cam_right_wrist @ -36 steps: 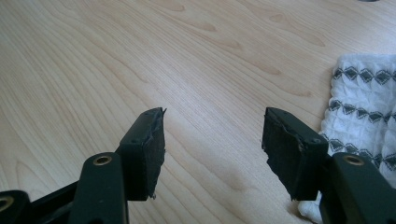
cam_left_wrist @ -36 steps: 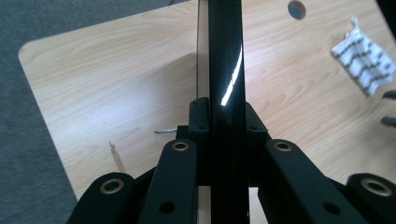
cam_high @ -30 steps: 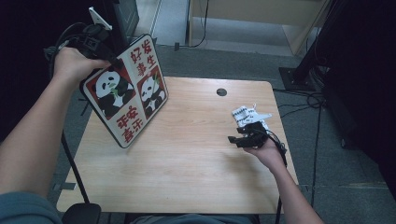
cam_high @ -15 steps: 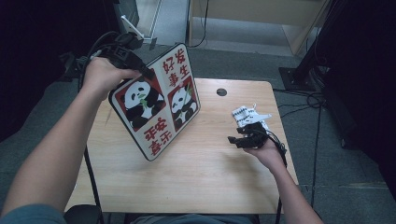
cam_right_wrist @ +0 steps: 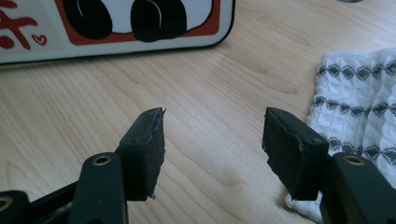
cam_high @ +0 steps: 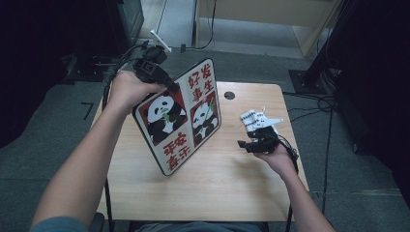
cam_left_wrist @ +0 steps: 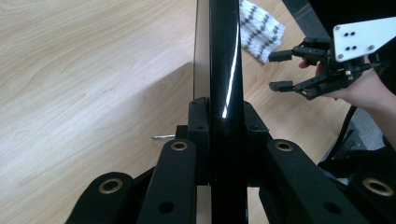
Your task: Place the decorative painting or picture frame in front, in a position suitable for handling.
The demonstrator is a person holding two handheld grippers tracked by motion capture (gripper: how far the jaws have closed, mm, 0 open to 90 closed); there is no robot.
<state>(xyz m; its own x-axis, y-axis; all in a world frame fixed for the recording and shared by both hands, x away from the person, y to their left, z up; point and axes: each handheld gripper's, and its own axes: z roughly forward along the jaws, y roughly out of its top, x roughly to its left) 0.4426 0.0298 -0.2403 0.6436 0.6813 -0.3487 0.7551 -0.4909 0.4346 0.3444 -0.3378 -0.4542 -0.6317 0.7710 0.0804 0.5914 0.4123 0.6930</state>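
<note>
Left tool [cam_high: 167, 83] is clamped on the top edge of the panda board [cam_high: 181, 118], whose glossy black rim runs straight up between its jaws in the left gripper view. Held tilted, the board stands on its lower corner over the middle of the worktop [cam_high: 217, 179]. Right tool [cam_right_wrist: 212, 140] hovers low with jaws wide apart and nothing between them, the white cloth [cam_right_wrist: 359, 93] just beside it. To lay the board down well, I would keep the grip firm, lower the free edge slowly, and steer clear of the cloth.
</note>
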